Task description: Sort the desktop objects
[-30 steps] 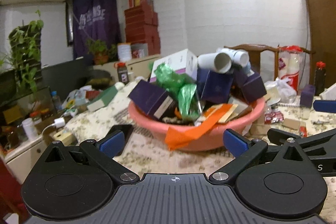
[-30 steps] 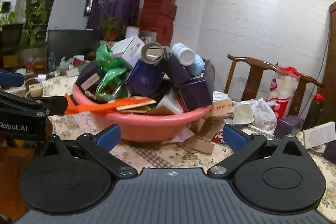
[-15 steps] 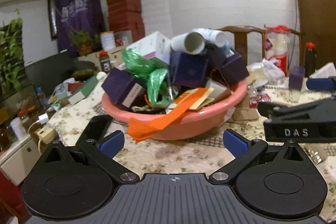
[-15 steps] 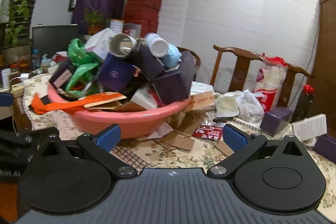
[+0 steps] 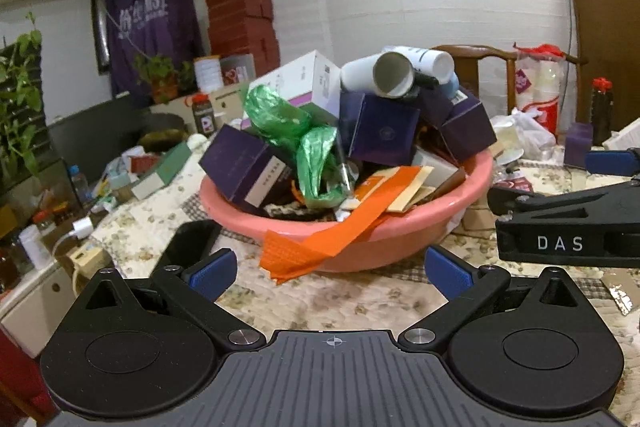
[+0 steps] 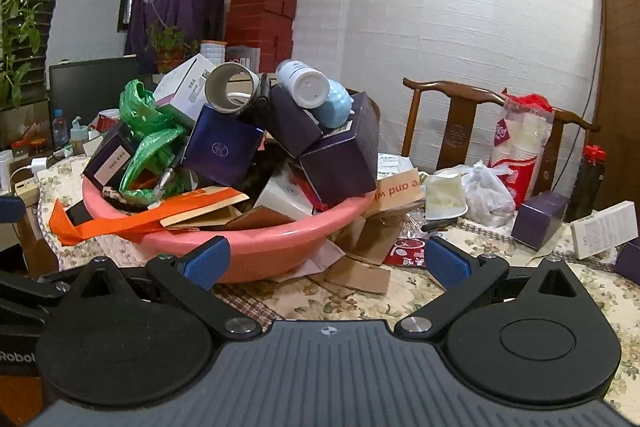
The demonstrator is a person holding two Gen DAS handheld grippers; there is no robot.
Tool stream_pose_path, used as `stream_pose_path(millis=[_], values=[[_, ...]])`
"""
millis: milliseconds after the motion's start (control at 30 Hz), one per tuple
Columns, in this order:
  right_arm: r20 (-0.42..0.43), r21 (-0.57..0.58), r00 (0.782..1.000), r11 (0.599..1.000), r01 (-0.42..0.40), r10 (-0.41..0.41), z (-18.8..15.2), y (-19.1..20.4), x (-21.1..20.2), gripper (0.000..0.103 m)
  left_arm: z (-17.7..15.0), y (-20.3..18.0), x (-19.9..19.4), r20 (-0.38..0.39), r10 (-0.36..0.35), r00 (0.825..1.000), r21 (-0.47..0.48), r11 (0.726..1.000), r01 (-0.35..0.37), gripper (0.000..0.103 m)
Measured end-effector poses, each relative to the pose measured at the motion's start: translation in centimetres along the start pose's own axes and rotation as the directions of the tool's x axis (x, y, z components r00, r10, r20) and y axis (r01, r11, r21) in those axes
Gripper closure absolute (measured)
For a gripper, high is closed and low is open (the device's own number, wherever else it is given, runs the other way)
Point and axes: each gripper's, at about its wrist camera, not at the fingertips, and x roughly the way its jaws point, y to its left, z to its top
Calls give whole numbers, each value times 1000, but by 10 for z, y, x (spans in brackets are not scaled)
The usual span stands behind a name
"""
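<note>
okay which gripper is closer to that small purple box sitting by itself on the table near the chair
Right. The right gripper has the lone purple box just ahead on its right side; the left gripper sees it farther off, beyond the pink basin.

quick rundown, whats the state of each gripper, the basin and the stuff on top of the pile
left gripper: open, empty
right gripper: open, empty
pink basin: heaped above its rim
cardboard tube: lying on its side, open end showing
white bottle: tipped over on top
orange strip: draped over the rim
</note>
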Motion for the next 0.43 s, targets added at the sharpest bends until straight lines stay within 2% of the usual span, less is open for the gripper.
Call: stream_pose_path(millis=[233, 433], values=[[-7, 7, 1000, 1000, -3, 3, -2, 1, 2, 0, -1, -6, 2, 1, 21, 1000, 24, 999, -21, 0], [-10, 5, 1000, 1000, -4, 4, -3, 3, 3, 0, -2, -2, 4, -5, 24, 1000, 7, 1000, -24, 0]])
